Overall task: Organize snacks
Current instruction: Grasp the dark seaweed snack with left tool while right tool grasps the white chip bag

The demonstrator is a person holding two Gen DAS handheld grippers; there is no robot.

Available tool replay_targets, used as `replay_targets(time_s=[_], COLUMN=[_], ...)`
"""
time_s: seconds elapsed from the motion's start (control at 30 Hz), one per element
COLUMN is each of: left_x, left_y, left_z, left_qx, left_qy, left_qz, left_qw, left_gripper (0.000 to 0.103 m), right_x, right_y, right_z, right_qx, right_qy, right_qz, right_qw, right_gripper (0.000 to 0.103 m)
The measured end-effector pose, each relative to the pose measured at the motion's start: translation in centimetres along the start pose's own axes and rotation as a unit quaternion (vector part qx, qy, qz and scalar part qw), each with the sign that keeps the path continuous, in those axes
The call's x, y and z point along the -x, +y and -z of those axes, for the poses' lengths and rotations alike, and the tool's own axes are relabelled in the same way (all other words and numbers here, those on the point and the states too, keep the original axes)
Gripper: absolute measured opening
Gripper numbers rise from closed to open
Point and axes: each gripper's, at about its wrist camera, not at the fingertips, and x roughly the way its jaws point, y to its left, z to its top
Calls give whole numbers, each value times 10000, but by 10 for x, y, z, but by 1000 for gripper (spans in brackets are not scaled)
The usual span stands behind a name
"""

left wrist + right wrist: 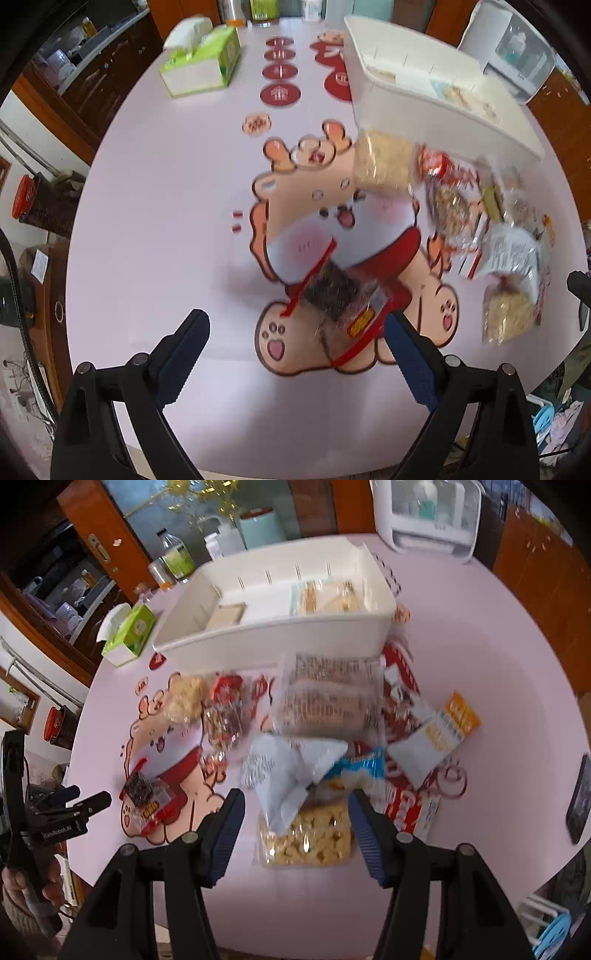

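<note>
Pale pink table point(155, 206) with a big cartoon animal print point(332, 229) and four red round printed marks in a row point(279, 70). Dark wood cabinets point(107, 74) at the left, a white appliance with a clear window point(428, 513) at the table's far edge, bottles and jars point(177, 559) lined up behind. One green tissue box point(201, 64) at the far left of the table.

One white bin point(280, 605) with slotted walls stands behind the snack pile; it holds at least two snacks: a pale block point(227, 616) at its left end and a clear pack of pale pieces point(328, 596) at its right end.

Loose snacks lie in front of the bin, overlapping and blurred, about ten; exact count unclear. One dark-filled packet with red edges point(336, 295) lies apart on the cartoon print. One pack of yellow puffed pieces point(306, 838) lies nearest. One blue-and-white wrapper point(360, 771), one yellow-and-white packet point(443, 727).

Left gripper point(297, 338) spread wide, above the dark packet, nothing pinched. Right gripper point(295, 812) spread, jaws either side of the yellow puffed pack and not pressing it.

One dark phone point(580, 801) at the right table edge.
</note>
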Motion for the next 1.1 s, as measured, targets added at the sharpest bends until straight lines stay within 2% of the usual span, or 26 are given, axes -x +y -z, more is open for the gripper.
replay_targets(time_s=[0.27,0.43,0.63,0.77,1.1], left_x=[-20,-31,-46,-54,-70], left_y=[-12,-15,-1,9,14], left_z=[5,0,-3,-2,-3], left_qx=[-33,114,767,1287,2190], left_qy=[223,359,545,580,620], left_qz=[46,130,515,743,917], left_qw=[9997,9992,9942,9872,9694], left_gripper=[95,95,95,95,95], right_x=[-18,-26,-40,-50,-64], right_y=[-5,-7,-14,-18,-24], right_z=[4,-6,-15,-17,-26], right_qx=[-336,-411,-517,-561,-608], right_qy=[253,286,375,481,661], right_qz=[-382,-390,-444,-539,-936], right_qw=[9984,9980,9970,9958,9916], right_gripper=[59,59,59,59,59])
